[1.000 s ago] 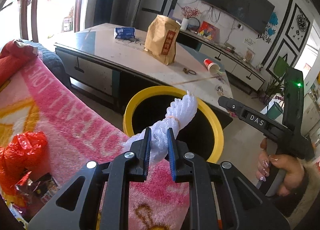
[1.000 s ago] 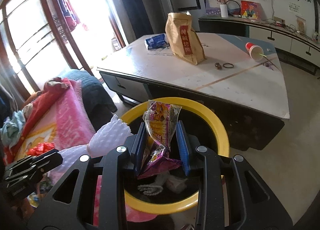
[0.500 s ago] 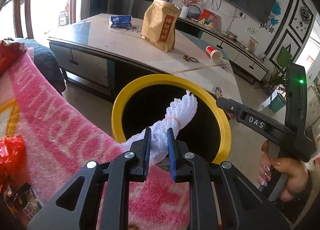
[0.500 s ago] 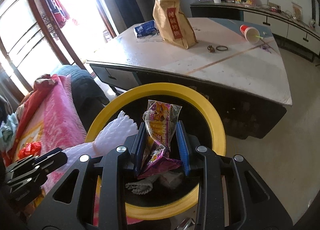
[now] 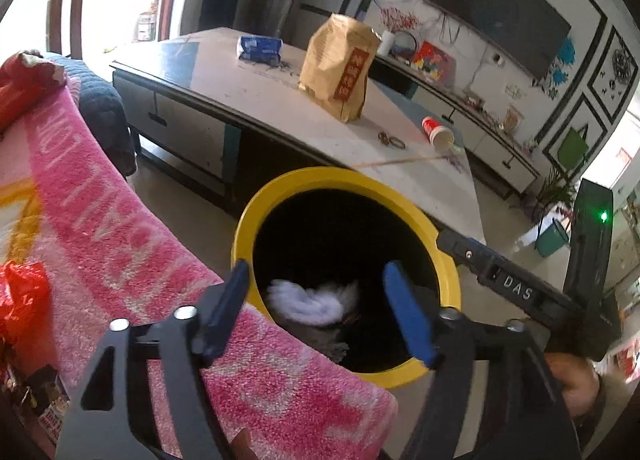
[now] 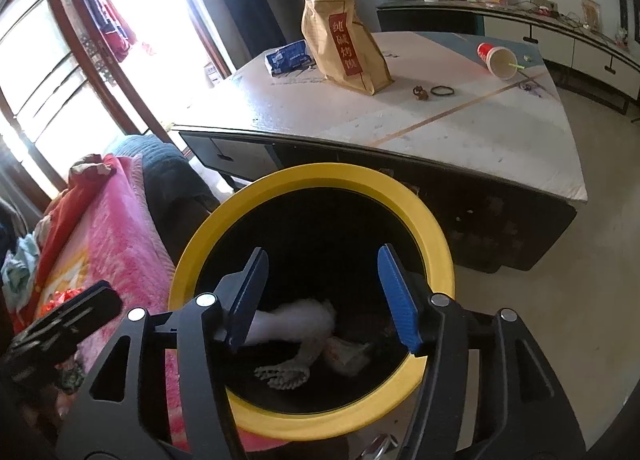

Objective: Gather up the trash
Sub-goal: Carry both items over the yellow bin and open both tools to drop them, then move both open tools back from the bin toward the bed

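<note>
Over the yellow-rimmed bin (image 6: 434,236) both my jaws stand wide apart and empty: the left gripper (image 5: 324,310) at its near rim beside the pink blanket (image 5: 120,244), the right gripper (image 6: 322,294) above its mouth. White foam netting (image 6: 296,324) lies inside the bin among other scraps. Beyond, the tabletop (image 6: 460,128) carries a brown paper bag (image 6: 344,56) and a tipped red cup (image 6: 494,56).

White foam wrap (image 6: 296,324) lies inside the yellow-rimmed black bin (image 6: 320,176).
</note>
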Demonstrator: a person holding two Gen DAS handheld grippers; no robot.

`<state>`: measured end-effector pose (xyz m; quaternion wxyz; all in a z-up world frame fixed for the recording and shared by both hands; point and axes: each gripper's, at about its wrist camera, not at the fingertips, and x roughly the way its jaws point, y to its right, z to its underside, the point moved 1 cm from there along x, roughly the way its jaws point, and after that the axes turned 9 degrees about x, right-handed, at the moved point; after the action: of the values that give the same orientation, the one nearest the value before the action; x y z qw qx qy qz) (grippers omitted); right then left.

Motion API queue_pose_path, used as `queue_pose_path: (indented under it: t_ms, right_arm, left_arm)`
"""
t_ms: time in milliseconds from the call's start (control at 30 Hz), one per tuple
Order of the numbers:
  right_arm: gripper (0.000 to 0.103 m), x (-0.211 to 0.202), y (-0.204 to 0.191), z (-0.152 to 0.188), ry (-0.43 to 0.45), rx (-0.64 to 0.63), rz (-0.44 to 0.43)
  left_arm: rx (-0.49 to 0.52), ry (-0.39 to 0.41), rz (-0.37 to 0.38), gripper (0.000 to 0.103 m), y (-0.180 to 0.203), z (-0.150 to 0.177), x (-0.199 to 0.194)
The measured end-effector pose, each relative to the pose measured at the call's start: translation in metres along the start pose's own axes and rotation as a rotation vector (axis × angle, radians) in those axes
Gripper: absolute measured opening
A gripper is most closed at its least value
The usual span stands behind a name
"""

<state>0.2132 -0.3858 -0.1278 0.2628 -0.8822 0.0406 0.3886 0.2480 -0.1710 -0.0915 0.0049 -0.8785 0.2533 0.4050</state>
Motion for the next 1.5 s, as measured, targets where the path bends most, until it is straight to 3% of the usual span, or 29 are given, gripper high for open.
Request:
queue_pose_path:
  t_ms: [167,467,667,1500]
  right_arm:
    - [0.058,-0.012,-0.007,0.001,0.035,-0.025,0.005]
    - [0.069,-0.034,-0.025,0.005,0.086,-0.086,-0.011]
    - [0.075,-0.047,-0.035,0.008,0.110,-0.111,-0.027]
    - [0.079,-0.085,-0.086,0.029,0.151,-0.219,-0.121]
  left_arm:
    - [-0.022,0.047,0.001,0.088,-0.001,0.001,-0.018]
    - [-0.039,0.115,-0.036,0.096,-0.006,0.005,-0.048]
    - [-0.054,0.152,-0.056,0.096,-0.013,0.007,-0.068]
    - [-0.097,0.272,-0.153,0.096,-0.044,0.028,-0.141]
